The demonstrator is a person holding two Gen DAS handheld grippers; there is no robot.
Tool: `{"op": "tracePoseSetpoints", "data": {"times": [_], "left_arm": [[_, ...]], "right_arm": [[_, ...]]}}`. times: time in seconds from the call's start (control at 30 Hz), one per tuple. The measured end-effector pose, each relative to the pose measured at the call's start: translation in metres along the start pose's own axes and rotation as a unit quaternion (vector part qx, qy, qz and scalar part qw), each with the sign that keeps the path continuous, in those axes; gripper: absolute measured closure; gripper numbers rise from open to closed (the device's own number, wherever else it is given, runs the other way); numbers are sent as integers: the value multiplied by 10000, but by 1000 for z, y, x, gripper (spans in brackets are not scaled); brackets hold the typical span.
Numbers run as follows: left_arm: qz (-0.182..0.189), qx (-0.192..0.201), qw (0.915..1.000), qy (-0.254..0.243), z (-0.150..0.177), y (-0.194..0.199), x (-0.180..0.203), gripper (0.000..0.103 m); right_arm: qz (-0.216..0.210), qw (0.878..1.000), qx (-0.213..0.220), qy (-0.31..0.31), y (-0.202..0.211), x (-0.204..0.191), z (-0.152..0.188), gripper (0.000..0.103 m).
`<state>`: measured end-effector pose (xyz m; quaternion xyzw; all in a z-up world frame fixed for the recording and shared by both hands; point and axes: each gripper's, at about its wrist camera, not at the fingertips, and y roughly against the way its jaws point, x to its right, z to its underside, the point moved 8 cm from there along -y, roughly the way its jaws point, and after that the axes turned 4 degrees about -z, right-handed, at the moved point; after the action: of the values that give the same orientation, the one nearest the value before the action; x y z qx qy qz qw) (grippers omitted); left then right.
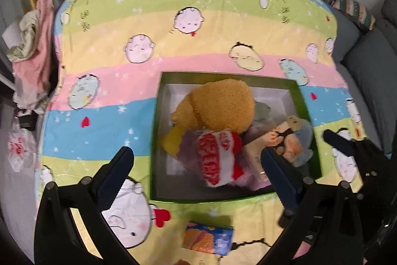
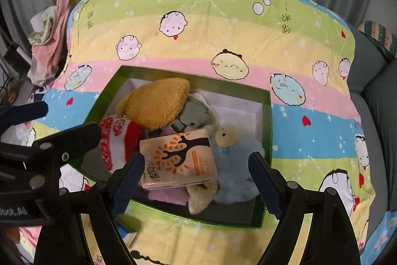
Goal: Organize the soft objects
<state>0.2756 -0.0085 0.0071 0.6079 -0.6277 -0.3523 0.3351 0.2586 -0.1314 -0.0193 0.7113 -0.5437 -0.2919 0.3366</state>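
Note:
A green box (image 2: 267, 116) lies on the striped cartoon blanket (image 2: 223, 24) and holds a pile of soft things. In it are an orange-brown plush (image 2: 156, 103), a red-and-white knit piece (image 2: 111, 140), a grey-green cloth (image 2: 196, 116), a blue plush (image 2: 233, 170) and a tissue pack with a tree print (image 2: 178, 160). My right gripper (image 2: 196, 165) hangs open over the tissue pack, pads not pressing on it. My left gripper (image 1: 197, 163) stands open above the box's (image 1: 306, 106) near side, over the knit piece (image 1: 218, 155), holding nothing.
A small blue-and-orange pack (image 1: 208, 237) lies on the blanket in front of the box. Crumpled clothes (image 1: 32, 49) are heaped past the blanket's left edge, above a plastic bag (image 1: 17, 148). A grey sofa (image 1: 359, 61) borders the right side, with curtains behind.

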Motion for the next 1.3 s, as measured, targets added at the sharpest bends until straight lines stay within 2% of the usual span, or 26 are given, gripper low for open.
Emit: {"op": "tracePoseSetpoints", "data": {"times": [0.03, 0.1, 0.2, 0.23, 0.3, 0.4, 0.47, 0.53, 0.6, 0.67, 0.7, 0.77, 0.83, 0.93, 1.13, 1.2, 1.3], "left_arm": [[-159, 15, 9999, -44, 2, 1, -3, 1], [-230, 107, 9996, -81, 11, 3, -10, 1], [185, 139, 9997, 128, 41, 4, -26, 1], [341, 125, 9992, 150, 55, 4, -30, 1], [424, 126, 9990, 68, 83, 1, -37, 1], [633, -138, 9979, 25, 124, -20, -39, 1], [824, -356, 9959, 96, 138, -36, -35, 2], [1209, -440, 9916, 109, 145, -45, -24, 4], [1553, -482, 9866, 134, 155, -52, -12, 22], [1644, -669, 9838, 248, 166, -64, -6, 25], [1603, -507, 9855, 244, 167, -63, -5, 26], [1531, -451, 9871, 104, 169, -61, -1, 26], [1640, -412, 9856, 62, 164, -60, -2, 31], [1699, -233, 9852, -27, 157, -56, -4, 31], [1731, 294, 9841, -264, 139, -24, -1, 30], [1722, 493, 9830, -398, 118, -4, 4, 30], [1716, 687, 9813, -540, 68, 15, 18, 27]], "right_arm": [[59, 10000, -15, -8, 0, 1, 3, 17], [43, 10000, 50, -22, 4, -1, 10, 17], [-766, 9967, 193, 178, 15, -22, 47, 17], [-921, 9952, 125, 299, 15, -29, 62, 17], [-1228, 9911, -62, 510, 10, -45, 98, 17], [-1536, 9862, -195, 587, -8, -61, 137, 17], [-1700, 9840, -130, 509, -18, -70, 145, 17], [-1800, 9824, -127, 477, -31, -79, 147, 18], [-1878, 9807, -126, 538, -40, -91, 149, 29], [-2039, 9771, -67, 601, -44, -106, 151, 54], [-2063, 9762, -58, 666, -46, -112, 151, 56], [-1870, 9785, 48, 873, -50, -119, 150, 59], [-1851, 9777, 121, 981, -52, -120, 147, 59], [-1795, 9769, 204, 1141, -51, -123, 144, 64], [-1702, 9735, 626, 1396, -18, -122, 124, 64], [-1676, 9726, 815, 1393, -3, -119, 110, 64], [-1470, 9736, 1189, 1279, 25, -98, 64, 64]]}}
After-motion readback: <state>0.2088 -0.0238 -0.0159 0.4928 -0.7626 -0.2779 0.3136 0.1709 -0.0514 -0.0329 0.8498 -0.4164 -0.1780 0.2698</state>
